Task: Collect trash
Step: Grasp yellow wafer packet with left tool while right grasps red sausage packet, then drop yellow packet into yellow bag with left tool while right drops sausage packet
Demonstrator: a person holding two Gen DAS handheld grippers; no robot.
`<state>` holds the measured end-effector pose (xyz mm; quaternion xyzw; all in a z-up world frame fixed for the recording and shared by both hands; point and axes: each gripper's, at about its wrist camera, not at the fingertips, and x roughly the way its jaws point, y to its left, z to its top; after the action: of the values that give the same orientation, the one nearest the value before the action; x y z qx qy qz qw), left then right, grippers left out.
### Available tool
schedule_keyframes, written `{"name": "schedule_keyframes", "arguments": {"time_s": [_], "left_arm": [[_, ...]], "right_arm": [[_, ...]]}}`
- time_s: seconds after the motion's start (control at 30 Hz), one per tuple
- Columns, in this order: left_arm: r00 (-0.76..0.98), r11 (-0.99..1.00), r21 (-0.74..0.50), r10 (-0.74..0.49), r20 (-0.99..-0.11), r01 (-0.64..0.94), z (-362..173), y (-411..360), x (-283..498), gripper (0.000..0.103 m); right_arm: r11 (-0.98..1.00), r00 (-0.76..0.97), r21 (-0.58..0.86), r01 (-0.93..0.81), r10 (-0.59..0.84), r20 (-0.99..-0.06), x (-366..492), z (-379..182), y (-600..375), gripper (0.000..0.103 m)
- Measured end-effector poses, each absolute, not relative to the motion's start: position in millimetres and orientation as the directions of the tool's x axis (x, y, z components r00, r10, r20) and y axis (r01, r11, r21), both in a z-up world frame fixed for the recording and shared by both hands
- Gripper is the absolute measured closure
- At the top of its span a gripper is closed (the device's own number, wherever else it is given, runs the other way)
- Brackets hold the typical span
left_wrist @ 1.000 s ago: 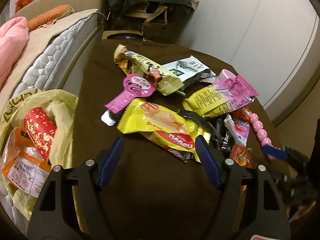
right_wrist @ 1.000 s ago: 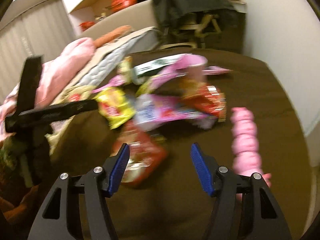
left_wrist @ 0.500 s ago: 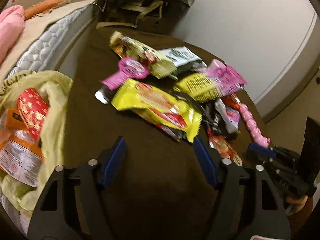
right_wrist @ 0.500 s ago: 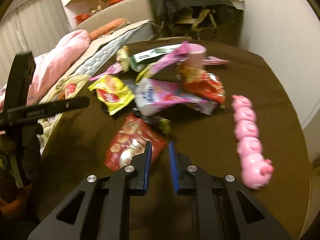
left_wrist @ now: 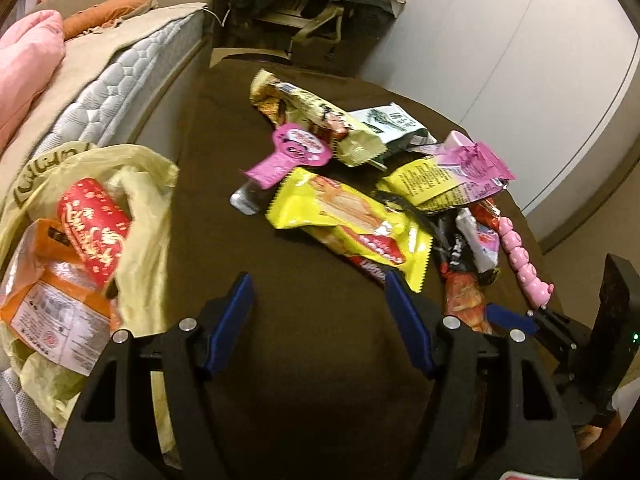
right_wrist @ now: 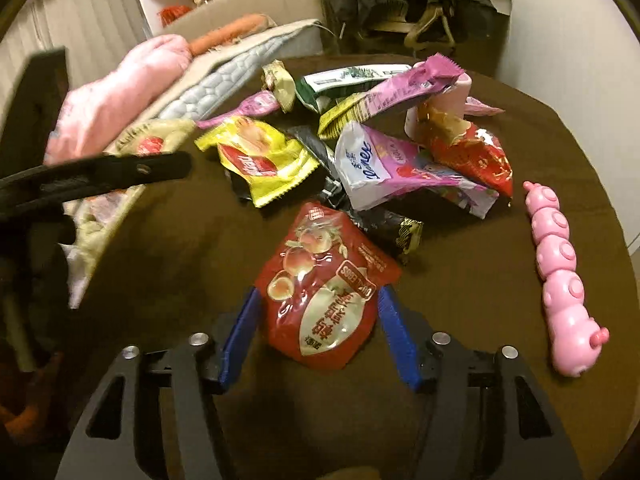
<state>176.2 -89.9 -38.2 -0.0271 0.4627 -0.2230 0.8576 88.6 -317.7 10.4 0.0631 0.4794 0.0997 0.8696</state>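
A heap of snack wrappers covers the brown table point(right_wrist: 472, 264). Nearest to me lies a red pouch with peach pictures point(right_wrist: 324, 280), flat on the cloth between the blue pads of my right gripper point(right_wrist: 319, 304). Its jaws are opening and the pads stand at the pouch's side edges without squeezing it. My left gripper point(left_wrist: 320, 304) hovers open over bare cloth, just short of a yellow wafer wrapper point(left_wrist: 348, 220). To its left, at the table's edge, gapes a yellow plastic bag point(left_wrist: 148, 200) holding a red packet point(left_wrist: 94, 224) and an orange one point(left_wrist: 48, 296).
A pink piggy toy point(right_wrist: 560, 276) lies right of the heap. Other wrappers, pink, purple, green and yellow, lie further back. A bed with a grey mattress point(left_wrist: 108, 96) and a pink blanket point(right_wrist: 120, 92) runs along the left. Chairs and clutter stand behind the table.
My right gripper, shut half a second ago just short of the red pouch, has spread its jaws and moved forward and down around it. The left gripper has hardly moved.
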Motion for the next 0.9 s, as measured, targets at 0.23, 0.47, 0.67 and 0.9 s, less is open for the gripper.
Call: {"name": "schedule_keyframes", "arguments": {"time_s": [0.23,0.47,0.67,0.9], "left_arm": [[0.464,0.901,-0.287,-0.416,-0.782,0.324,-44,-67,176,0.038],[0.429,0.872,-0.342,-0.474,-0.769,0.351,-41,-83,179,0.038],[0.457,0.905,-0.336,-0.422,-0.783,0.261,-41,-103,206,0.045],[0.435,0.932,-0.269,-0.352,-0.829,0.242,-55,-135,225,0.085]], "right_arm": [[0.982,0.537,0.169,-0.086,0.189,-0.822,84,14,-328,0.077],[0.984,0.590,0.176,-0.019,0.153,-0.792,61,37,-364,0.082],[0.983,0.619,0.177,0.053,0.107,-0.778,49,42,-393,0.082],[0.981,0.631,0.180,0.067,0.098,-0.769,41,42,-399,0.082]]}}
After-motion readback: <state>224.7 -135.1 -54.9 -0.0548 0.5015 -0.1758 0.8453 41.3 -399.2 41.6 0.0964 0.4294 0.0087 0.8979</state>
